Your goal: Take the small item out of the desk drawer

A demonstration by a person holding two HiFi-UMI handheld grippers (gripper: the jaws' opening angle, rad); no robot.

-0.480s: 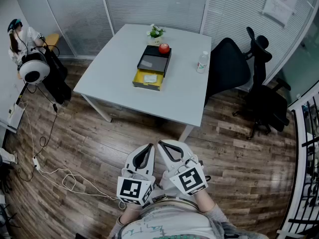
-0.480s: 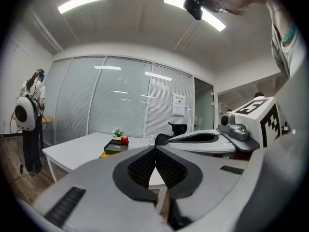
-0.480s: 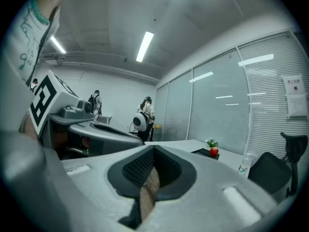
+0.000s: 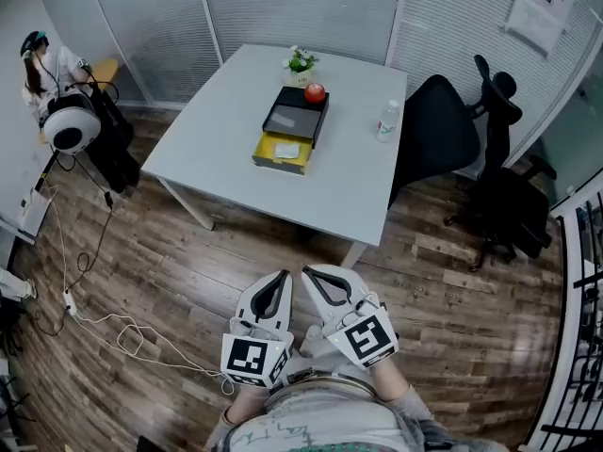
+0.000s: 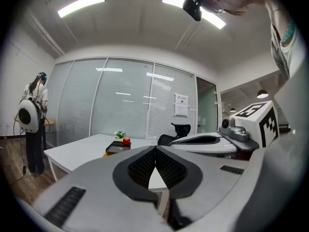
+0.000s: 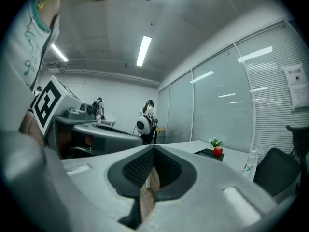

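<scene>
- My white two-jaw left gripper (image 4: 281, 279) is clenched on nothing and held low at my waist, because I'm standing well back from the white rectangular table (image 4: 226, 139).
- The black desk organiser's yellow drawer (image 4: 278, 164) stands pulled open toward me, with a small pale item (image 4: 285, 147) lying inside. I judge it's reachable once I step closer.
- My white two-jaw right gripper (image 4: 307, 273) is likewise closed and empty, parked just beside the left one.
</scene>
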